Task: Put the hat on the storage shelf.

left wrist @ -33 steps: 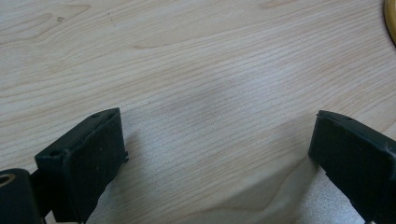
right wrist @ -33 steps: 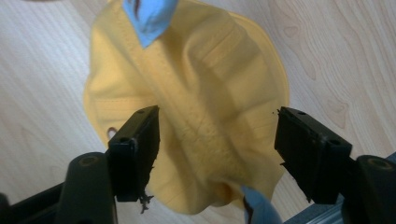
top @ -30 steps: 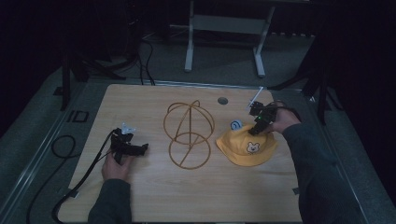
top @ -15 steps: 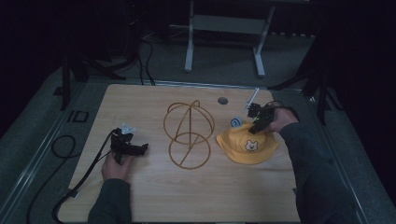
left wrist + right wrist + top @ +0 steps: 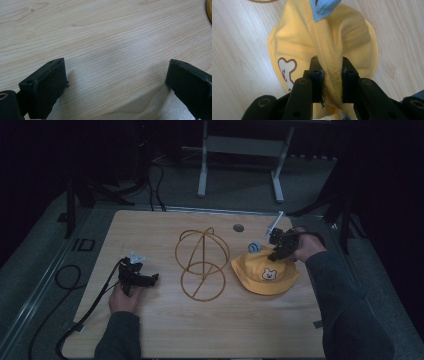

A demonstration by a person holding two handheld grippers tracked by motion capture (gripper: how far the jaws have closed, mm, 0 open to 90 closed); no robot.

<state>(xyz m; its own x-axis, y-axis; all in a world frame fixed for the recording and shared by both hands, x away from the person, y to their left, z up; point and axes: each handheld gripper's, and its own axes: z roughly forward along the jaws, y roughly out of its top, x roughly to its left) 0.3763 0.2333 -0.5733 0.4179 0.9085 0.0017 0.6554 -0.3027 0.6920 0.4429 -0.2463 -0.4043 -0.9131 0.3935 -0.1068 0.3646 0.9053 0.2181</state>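
A yellow bucket hat (image 5: pixel 265 272) with a bear patch lies at the table's right. My right gripper (image 5: pixel 276 254) sits on its far edge. In the right gripper view its jaws have just been closing and now pinch a raised fold of the yellow hat (image 5: pixel 324 37); the right gripper (image 5: pixel 331 67) is shut on that fabric. A light blue piece (image 5: pixel 324 7) shows at the hat's far side. My left gripper (image 5: pixel 150 280) rests on the table at the left. The left gripper (image 5: pixel 116 75) stands open over bare wood, nothing between its jaws.
A golden wire frame (image 5: pixel 202 265) of rings stands mid-table between the two hands, close to the hat's left brim. A small round hole (image 5: pixel 238 227) sits near the table's far edge. The light blue piece (image 5: pixel 254 247) lies behind the hat. Cables trail off the left.
The right gripper came down onto the hat's far side and its jaws closed on a fold of the fabric. The left hand and gripper stayed put.
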